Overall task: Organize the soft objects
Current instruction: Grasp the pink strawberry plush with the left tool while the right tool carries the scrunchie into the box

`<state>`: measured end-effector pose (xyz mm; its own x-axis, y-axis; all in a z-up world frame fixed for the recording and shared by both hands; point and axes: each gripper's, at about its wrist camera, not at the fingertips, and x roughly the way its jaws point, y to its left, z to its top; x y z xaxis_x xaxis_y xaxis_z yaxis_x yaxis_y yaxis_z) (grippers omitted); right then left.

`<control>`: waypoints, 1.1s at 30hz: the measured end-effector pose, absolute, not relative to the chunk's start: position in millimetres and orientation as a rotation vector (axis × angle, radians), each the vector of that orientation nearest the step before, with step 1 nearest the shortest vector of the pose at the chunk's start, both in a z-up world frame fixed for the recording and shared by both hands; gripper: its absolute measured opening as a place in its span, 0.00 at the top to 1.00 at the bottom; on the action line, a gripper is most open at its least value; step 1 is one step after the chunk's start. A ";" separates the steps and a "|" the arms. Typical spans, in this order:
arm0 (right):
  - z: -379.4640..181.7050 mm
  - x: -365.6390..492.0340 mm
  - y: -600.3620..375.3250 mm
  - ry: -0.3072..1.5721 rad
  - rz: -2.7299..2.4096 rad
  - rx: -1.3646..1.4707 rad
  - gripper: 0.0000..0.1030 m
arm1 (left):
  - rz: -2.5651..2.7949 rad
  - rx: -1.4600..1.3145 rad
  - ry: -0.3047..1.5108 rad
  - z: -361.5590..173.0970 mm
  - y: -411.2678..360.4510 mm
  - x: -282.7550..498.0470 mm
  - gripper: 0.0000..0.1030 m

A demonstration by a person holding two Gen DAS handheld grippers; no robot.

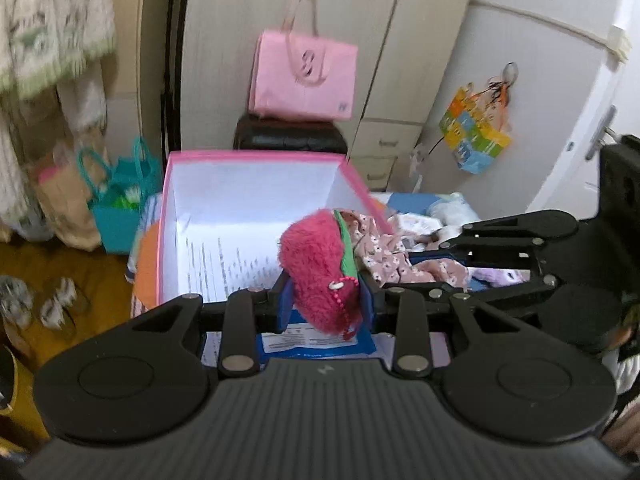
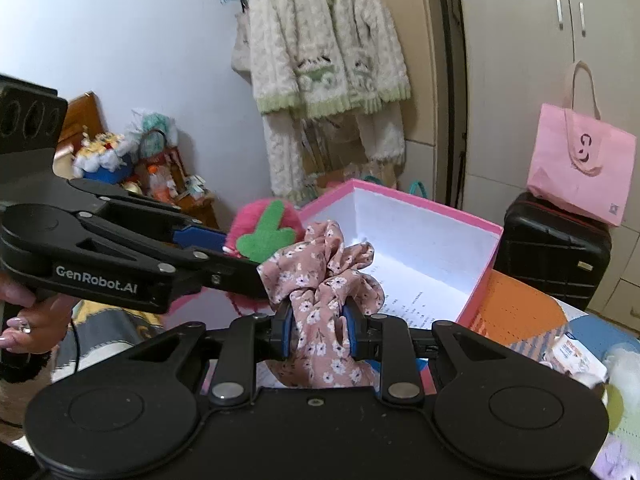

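Observation:
A fuzzy pink strawberry plush (image 1: 312, 264) with a green leaf and a bead chain sits between the blue pads of my left gripper (image 1: 324, 300), which is shut on it. It hangs just over the near edge of a pink box (image 1: 248, 184) with white walls and printed paper on its floor. My right gripper (image 2: 320, 328) is shut on a pink floral scrunchie (image 2: 320, 276), held at the box's (image 2: 420, 220) near corner. The two soft things touch side by side: the strawberry (image 2: 264, 232) left, the scrunchie (image 1: 384, 256) right. The left gripper (image 2: 232, 252) reaches in from the left.
The box stands on a bed with a patterned orange and blue cover (image 2: 520, 312). A pink tote (image 1: 304, 76) rests on a black suitcase (image 1: 288, 136) behind it. A teal bag (image 1: 120, 204) sits on the floor, a knitted cardigan (image 2: 324, 44) hangs nearby, and a hand (image 2: 24, 320) holds the left tool.

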<state>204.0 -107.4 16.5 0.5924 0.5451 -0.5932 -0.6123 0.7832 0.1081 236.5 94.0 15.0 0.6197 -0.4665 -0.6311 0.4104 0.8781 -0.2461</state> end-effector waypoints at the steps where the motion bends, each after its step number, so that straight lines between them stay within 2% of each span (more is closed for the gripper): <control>1: 11.0 210.9 -103.8 0.661 0.662 -0.134 0.71 | -0.500 -0.093 0.767 8.4 95.4 242.4 0.69; 9: -19.5 242.5 -76.7 0.791 0.643 -0.325 0.70 | -0.479 -0.100 0.925 -30.8 92.2 280.0 0.69; 16: -27.0 249.3 -60.7 0.853 0.640 -0.467 0.69 | -0.465 -0.053 0.961 -44.3 85.8 286.3 0.68; 19: -28.6 252.4 -59.9 0.855 0.647 -0.457 0.58 | -0.461 -0.051 0.962 -45.7 85.2 287.3 0.66; 21: -26.8 251.3 -61.6 0.847 0.660 -0.446 0.54 | -0.455 -0.049 0.946 -42.1 86.8 284.2 0.61; 24: -22.0 247.3 -66.8 0.830 0.674 -0.417 0.48 | -0.457 -0.033 0.919 -34.2 86.5 278.7 0.58; 33: -0.5 223.5 -93.4 0.773 0.669 -0.298 0.46 | -0.495 -0.032 0.846 -5.5 96.2 249.6 0.49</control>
<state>223.5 -93.4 -0.5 0.5245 0.4450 -0.7259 -0.6546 0.7559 -0.0096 249.6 96.2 -5.5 0.5572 -0.4317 -0.7094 0.4066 0.8867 -0.2203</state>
